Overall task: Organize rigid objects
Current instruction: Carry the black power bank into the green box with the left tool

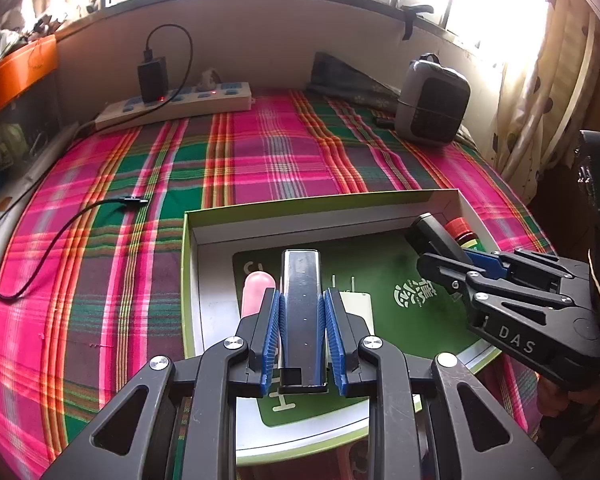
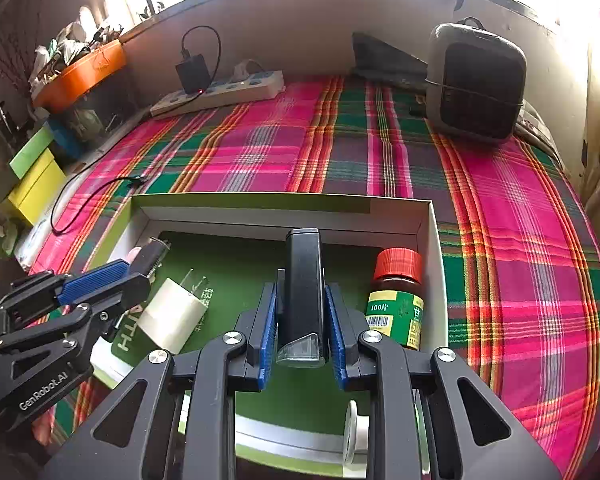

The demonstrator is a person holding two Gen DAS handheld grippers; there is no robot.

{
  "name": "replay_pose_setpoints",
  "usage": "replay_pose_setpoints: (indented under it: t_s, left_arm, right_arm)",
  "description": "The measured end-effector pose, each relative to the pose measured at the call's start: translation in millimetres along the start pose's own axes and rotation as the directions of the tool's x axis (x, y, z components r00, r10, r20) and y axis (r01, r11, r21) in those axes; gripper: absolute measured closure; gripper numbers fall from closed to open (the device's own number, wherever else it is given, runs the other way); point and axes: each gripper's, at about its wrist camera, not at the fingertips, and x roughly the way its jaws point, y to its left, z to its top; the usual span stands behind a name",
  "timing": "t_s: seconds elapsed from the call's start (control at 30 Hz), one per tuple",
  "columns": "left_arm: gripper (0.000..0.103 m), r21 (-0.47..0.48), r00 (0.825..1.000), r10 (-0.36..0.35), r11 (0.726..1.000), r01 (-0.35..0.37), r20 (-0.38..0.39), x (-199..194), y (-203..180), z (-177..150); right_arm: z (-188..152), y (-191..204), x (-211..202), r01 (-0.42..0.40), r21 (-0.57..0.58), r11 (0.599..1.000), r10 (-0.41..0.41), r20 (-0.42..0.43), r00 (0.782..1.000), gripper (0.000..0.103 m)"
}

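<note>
filling the lower half of both views, a shallow cardboard box (image 1: pixel 188 264) with a lime-green outer rim, white inner walls and a dark green printed floor is seen resting on a plaid cloth (image 1: pixel 100 240) woven in pink, green and orange.

in the left wrist view, the left gripper (image 1: pixel 304 320) is closed on a flat, rectangular metallic bar (image 1: pixel 300 280) with a glossy, reflective face; it is clamped between ribbed blue pads (image 1: pixel 274 320) above the box floor. a smooth, rounded pink object (image 1: pixel 256 288) lies in the box just left of the bar, and a cream-white plug adapter (image 1: pixel 358 304) just right of it.

in the right wrist view, the right gripper (image 2: pixel 302 320) is clamped on a matte black oblong device (image 2: pixel 304 280) with a clear, wedge-shaped end near the camera. lower right of it, a brown glass bottle (image 2: pixel 396 304) with a ridged red cap and a green label lies beside the right wall. the adapter (image 2: pixel 172 316), a rounded block with 2 thin metal prongs, lies at centre left.

in the upper left of both views, a white power strip (image 2: pixel 220 92) with a boxy black charger lies by the wall; a grey, rounded heater-like appliance (image 2: pixel 476 80) with a dark grille stands at upper right. a thin black cable (image 1: pixel 60 236) curls across the cloth at left.
</note>
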Motion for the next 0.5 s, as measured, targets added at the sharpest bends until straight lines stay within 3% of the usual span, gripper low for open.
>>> replay_pose_setpoints:
  t_s: [0.5]
  left_arm:
    - [0.081, 0.015, 1.000, 0.004, 1.000, -0.003, -0.015, 9, -3, 2]
  right_arm:
    - [-1, -2, 12, 0.023, -0.010, 1.000, -0.023, -0.014, 1.000, 0.078]
